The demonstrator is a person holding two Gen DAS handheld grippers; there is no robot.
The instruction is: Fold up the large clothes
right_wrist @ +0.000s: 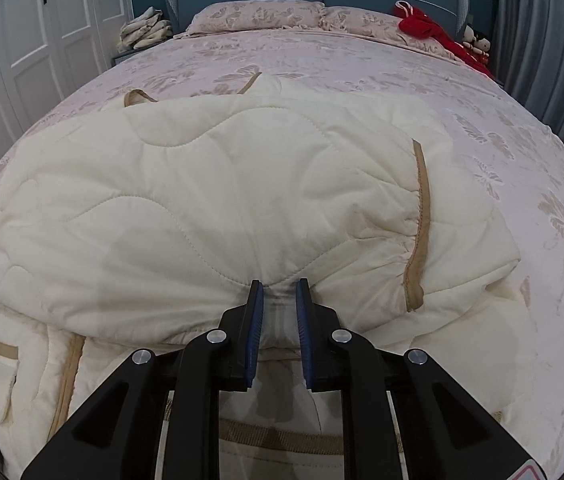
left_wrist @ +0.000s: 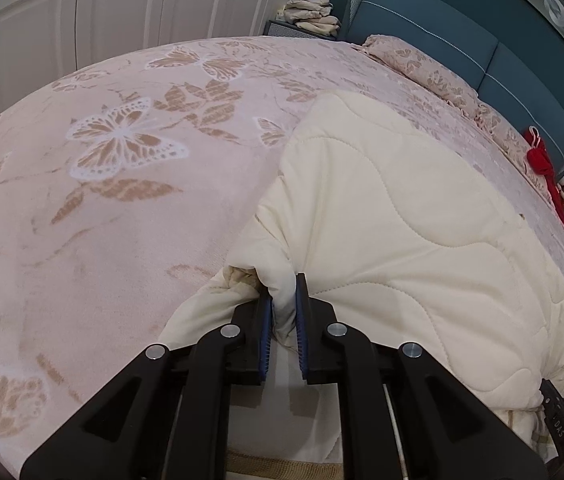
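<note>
A cream quilted padded jacket with tan trim (right_wrist: 242, 184) lies spread across the near half of a wide bed covered in a pale pink bedspread with beige butterfly and leaf patterns (left_wrist: 114, 168); the left claw (left_wrist: 283, 312) pinches a bunched fold of the jacket's cream fabric between its blue-padded fingers (left_wrist: 265, 320), at the garment's left edge where a puffy sleeve-like part hangs toward the camera; the right claw (right_wrist: 280, 312) grips a gathered fold at the near edge of the jacket's upper layer, with fabric pulled taut into creases just ahead of its blue pads (right_wrist: 256, 312); a tan-edged elastic cuff or hem (right_wrist: 417, 240) runs down the right side of that upper layer, and a lower layer of the jacket with tan piping lies beneath it toward the camera; in the right wrist view the tip of the other black tool shows at the jacket's far left edge; at the head of the bed two matching pink patterned pillows (right_wrist: 262, 14) rest against a teal upholstered headboard (left_wrist: 433, 28); a red garment (right_wrist: 421, 24) lies by the right pillow; a stack of folded beige cloths (left_wrist: 313, 14) sits on a small stand beside white panelled wardrobe doors (left_wrist: 122, 0)
</note>
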